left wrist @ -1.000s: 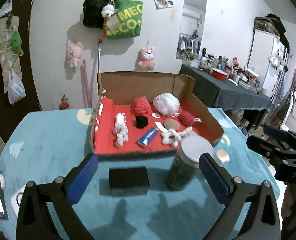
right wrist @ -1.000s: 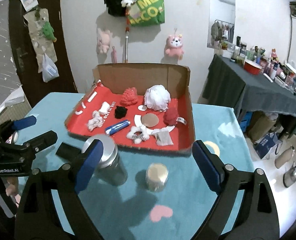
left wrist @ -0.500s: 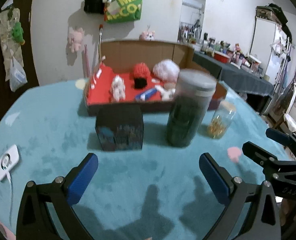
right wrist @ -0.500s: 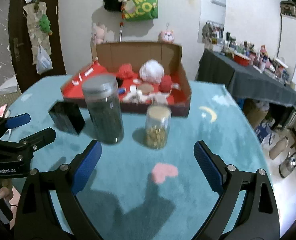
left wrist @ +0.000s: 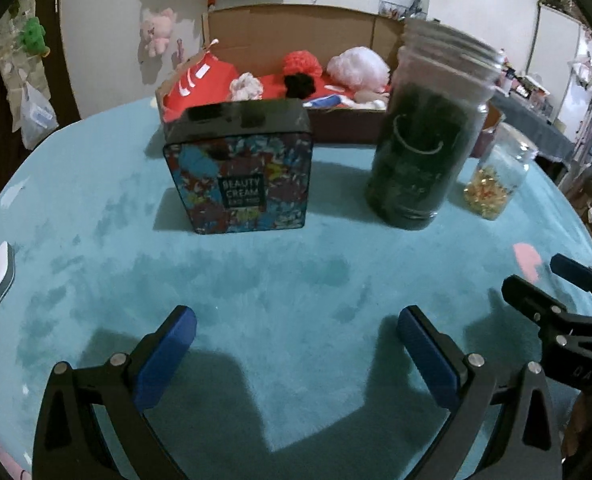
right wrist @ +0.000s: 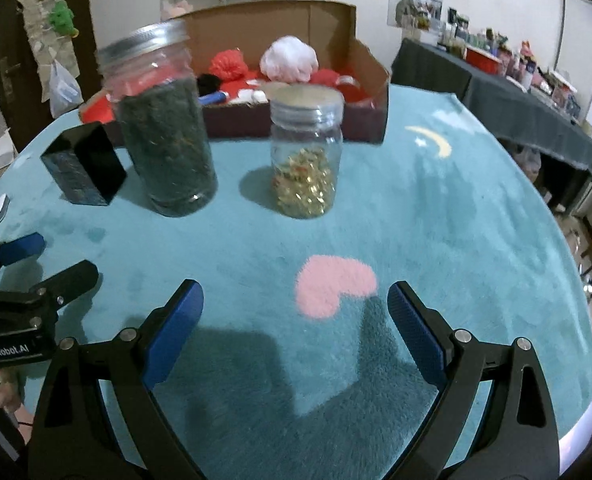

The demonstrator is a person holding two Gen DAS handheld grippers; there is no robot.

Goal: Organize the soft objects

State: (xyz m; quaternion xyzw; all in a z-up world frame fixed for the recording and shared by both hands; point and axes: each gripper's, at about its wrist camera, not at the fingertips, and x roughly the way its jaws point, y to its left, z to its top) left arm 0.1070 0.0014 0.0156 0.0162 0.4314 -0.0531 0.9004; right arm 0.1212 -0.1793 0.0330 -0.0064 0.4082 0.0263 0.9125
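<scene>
Both tools, left tool (left wrist: pixel 296 344) and right tool (right wrist: pixel 296 312), hung spread and empty; tin (left wrist: pixel 242 172) and jars (right wrist: pixel 164 120) stood ahead on the tabletop (right wrist: pixel 435 208).

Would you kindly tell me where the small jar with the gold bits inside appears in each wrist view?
Left wrist view: the small jar stands at the right, just right of the tall dark jar.
Right wrist view: the small jar stands near the centre, again right of the tall dark jar.
Shared landmark: the cardboard box behind both jars.
</scene>
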